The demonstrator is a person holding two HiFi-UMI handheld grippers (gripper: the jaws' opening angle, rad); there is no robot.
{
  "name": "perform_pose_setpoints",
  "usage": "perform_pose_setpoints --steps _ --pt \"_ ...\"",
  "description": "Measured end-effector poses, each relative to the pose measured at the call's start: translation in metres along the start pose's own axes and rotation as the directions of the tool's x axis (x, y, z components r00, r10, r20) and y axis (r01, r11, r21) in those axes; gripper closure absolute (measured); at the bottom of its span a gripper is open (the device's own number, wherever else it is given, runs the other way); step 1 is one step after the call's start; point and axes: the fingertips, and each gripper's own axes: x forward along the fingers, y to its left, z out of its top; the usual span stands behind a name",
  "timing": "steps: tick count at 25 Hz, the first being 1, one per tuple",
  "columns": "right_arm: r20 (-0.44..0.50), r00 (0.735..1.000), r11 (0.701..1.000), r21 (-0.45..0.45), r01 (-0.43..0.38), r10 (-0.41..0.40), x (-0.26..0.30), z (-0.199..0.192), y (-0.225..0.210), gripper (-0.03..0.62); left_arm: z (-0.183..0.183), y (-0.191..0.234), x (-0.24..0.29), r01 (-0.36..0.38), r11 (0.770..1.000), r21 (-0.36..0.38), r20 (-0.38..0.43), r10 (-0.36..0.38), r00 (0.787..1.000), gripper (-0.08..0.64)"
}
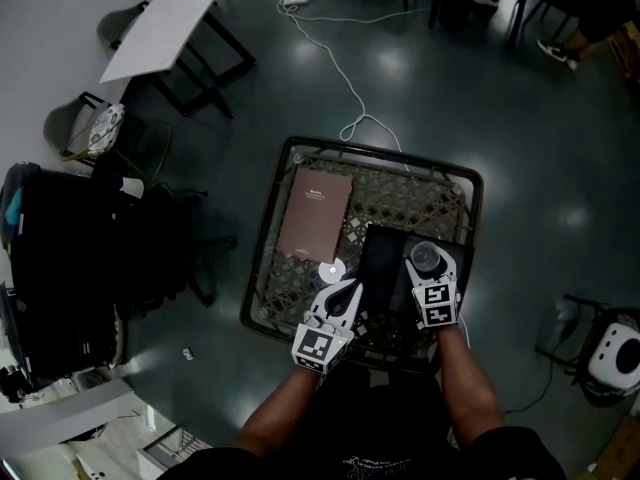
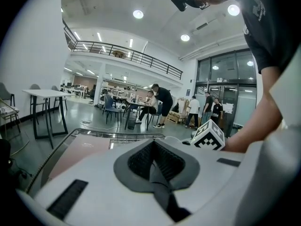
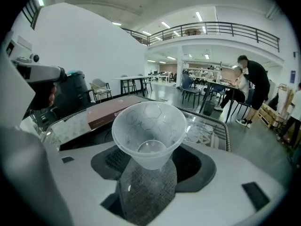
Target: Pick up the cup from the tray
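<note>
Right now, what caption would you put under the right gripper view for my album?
Right tool grips a clear plastic cup, its open mouth facing the camera.

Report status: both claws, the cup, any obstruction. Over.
Left claw shut, empty. Right claw shut on translucent plastic cup, upright, over flat black tray. Flat brown book lies beside the tray, apart from the cup.

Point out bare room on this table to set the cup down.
Free: woven top between the brown book and the far right rim, beyond the black tray. Crowded: the near edge, with the left tongs and the right tongs holding the cup.
</note>
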Motion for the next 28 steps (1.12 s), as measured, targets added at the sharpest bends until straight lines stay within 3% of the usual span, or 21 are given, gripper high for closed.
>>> perform_pose_setpoints --steps 8,16,22,28 --pt "0.124 0.991 0.998 -0.033 0.05 -0.046 -0.058 0.056 0.004 0.308 0.025 -0.008 -0.003 0.027 0.999 0.034 0.04 -0.028 0.999 0.553" --pt "0.267 0.959 0.995 -0.019 0.101 -0.093 -0.139 0.114 0.018 0.31 0.054 -0.022 -0.015 0.083 0.994 0.064 0.076 -0.088 0.993 0.553" --pt "0.34 0.928 0.988 0.015 0.156 -0.152 -0.194 0.128 0.024 0.308 0.075 -0.04 -0.022 0.135 0.986 0.102 0.101 -0.145 0.984 0.552" --pt "0.405 0.899 0.984 0.002 0.178 -0.164 -0.229 0.136 0.024 0.309 0.1 -0.062 -0.021 0.139 0.982 0.132 0.147 -0.158 0.976 0.552"
